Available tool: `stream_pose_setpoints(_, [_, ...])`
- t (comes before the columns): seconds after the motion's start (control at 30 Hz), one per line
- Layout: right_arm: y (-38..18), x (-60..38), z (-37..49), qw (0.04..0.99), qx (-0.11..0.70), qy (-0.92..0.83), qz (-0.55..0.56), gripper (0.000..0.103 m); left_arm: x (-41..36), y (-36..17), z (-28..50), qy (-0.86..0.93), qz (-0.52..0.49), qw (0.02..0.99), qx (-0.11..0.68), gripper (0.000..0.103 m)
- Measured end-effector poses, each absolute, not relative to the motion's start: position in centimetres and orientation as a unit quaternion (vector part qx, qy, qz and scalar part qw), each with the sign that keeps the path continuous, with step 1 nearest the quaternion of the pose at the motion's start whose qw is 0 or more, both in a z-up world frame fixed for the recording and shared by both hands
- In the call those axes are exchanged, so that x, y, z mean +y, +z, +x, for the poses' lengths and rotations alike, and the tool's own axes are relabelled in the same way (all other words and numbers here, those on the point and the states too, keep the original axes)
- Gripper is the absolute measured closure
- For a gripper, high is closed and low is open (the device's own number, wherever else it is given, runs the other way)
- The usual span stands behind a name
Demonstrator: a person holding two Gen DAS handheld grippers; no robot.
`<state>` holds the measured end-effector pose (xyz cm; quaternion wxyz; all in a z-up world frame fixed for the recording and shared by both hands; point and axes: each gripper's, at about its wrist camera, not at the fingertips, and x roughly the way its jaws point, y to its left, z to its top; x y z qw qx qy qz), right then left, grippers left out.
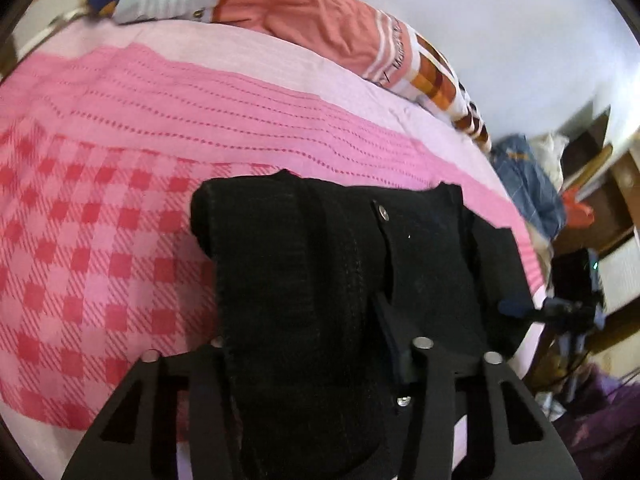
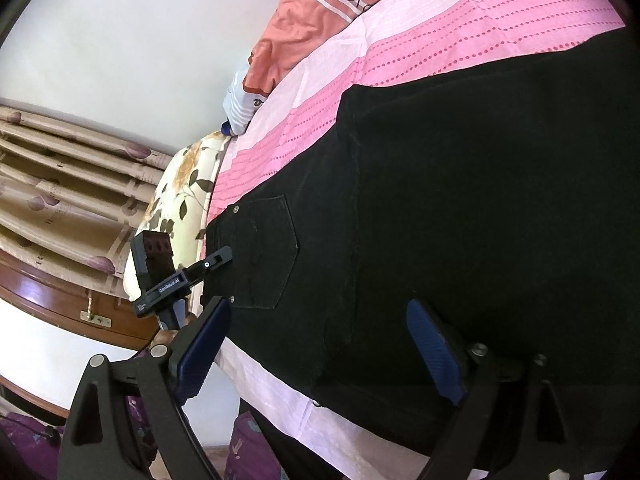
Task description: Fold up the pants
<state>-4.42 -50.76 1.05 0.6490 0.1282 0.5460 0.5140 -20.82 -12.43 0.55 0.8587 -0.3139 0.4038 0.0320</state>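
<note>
The black pants (image 2: 460,200) lie on the bed (image 1: 100,240), spread over its pink checked and striped cover, and they serve as the landmark here. In the right wrist view they stretch from the near edge of the bed toward the far striped band, with 1 back pocket (image 2: 264,252) facing up near their left edge and 2 small rivets at its corners. The right tool (image 2: 320,344) hovers at the near edge of the pants with its jaws wide apart; 1 blue pad (image 2: 204,344) sits off the left edge of the pants over the pale sheet, the other pad over the black cloth, and nothing is between them. The left tool (image 1: 312,344) is closed on the pants (image 1: 320,260): a thick fold of black fabric fills the space between its fingers and rises in front of the camera, a metal snap showing on the cloth. In the right wrist view the left tool (image 2: 224,256) reaches the pants from their left side, beside the pocket. Beyond the pants, along the wall, lies an orange pillow (image 1: 312,16), and a floral pillow (image 2: 180,200) sits left of the pants.
</note>
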Motion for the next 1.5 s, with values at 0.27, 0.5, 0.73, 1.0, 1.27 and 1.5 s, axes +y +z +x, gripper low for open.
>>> stream_pose_setpoints(0.27, [2.1, -48.7, -5.0, 0.613, 0.521, 0.574, 0.153, 0.014, -13.9, 3.5, -21.2, 0.048, -0.361, 0.855, 0.368, 0.072])
stream_pose_setpoints(0.5, [3.1, -43.4, -6.7, 0.562, 0.492, 0.651, 0.135, 0.013, -18.0, 7.1, -20.9, 0.025, -0.403, 0.851, 0.335, 0.074])
stream_pose_setpoints(0.73, [3.4, -45.6, -7.1, 0.516, 0.464, 0.704, 0.154, 0.011, -29.2, 7.9, -14.8, -0.09, -0.404, 0.836, 0.361, 0.074])
stream_pose_setpoints(1.0, [1.3, -54.8, -0.2, 0.547, 0.486, 0.641, 0.233, 0.003, -36.4, 8.4, -4.8, -0.203, -0.41, 0.811, 0.363, 0.076])
stream_pose_setpoints(1.27, [-0.6, -55.4, 0.1, 0.555, 0.488, 0.635, 0.223, 0.041, -31.8, 10.3, -7.6, -0.078, -0.34, 0.862, 0.367, 0.068])
stream_pose_setpoints(1.5, [0.4, -57.0, 2.6, 0.58, 0.506, 0.598, 0.223, 0.085, -31.9, 7.6, -8.9, -0.047, -0.331, 0.86, 0.386, 0.046])
